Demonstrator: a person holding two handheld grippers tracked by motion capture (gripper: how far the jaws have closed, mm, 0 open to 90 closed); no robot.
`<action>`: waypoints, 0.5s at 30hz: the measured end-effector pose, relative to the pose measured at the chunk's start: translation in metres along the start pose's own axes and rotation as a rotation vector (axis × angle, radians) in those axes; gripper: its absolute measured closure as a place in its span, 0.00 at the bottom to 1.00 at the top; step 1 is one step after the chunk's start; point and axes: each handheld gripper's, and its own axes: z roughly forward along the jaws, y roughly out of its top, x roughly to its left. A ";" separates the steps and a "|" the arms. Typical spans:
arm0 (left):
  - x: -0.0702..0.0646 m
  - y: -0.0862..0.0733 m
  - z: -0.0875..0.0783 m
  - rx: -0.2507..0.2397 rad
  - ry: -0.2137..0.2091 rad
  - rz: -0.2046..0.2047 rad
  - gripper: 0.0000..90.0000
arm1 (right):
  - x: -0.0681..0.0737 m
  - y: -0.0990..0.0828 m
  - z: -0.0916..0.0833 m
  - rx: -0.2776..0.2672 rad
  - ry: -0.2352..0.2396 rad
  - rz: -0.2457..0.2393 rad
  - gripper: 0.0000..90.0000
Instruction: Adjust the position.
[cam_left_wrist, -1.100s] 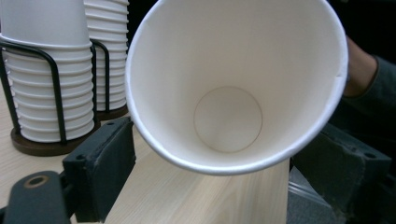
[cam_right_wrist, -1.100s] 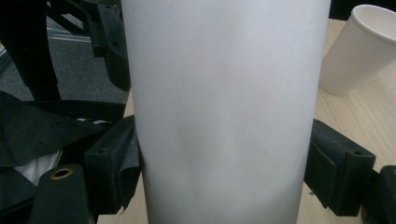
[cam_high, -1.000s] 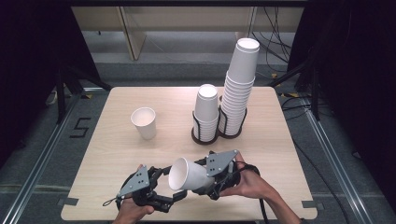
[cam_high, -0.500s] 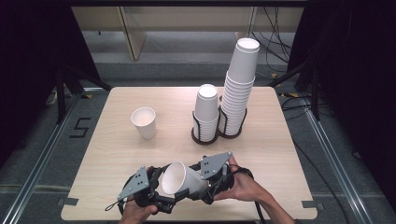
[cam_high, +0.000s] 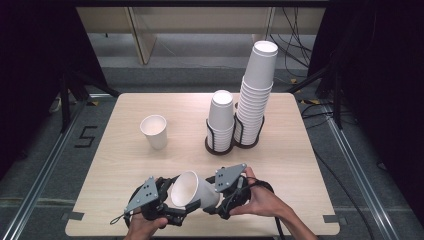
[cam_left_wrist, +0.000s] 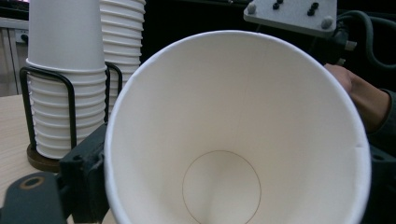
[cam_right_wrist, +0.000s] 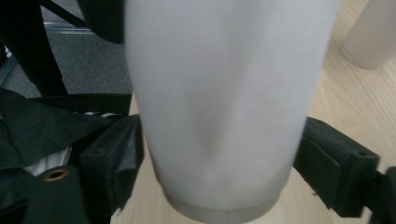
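Ideally, the paper cup (cam_high: 192, 190), clamped by the right tool (cam_high: 216, 201), should be steadied near the cup rack (cam_high: 220, 145) while the left tool (cam_high: 169, 209), jaws closing at its rim, is seated squarely.

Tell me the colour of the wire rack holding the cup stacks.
Black wire rack, clearest in left gripper view.

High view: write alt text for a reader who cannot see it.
A person's two hand-held grippers, the left gripper and the right gripper, hold a white paper cup on its side at the near edge of a wooden table. Farther back stand a single upright cup and two cup stacks in a black wire holder.
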 end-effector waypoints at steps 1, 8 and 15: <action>0.000 0.000 0.000 0.000 -0.003 -0.002 0.12 | 0.001 0.000 0.001 -0.001 0.005 -0.005 0.27; -0.002 -0.001 0.001 -0.024 -0.005 -0.010 0.09 | 0.000 -0.003 0.006 -0.058 0.050 0.007 0.28; -0.002 -0.002 0.002 -0.013 0.003 0.001 0.14 | 0.001 -0.004 0.012 -0.085 0.065 0.037 0.27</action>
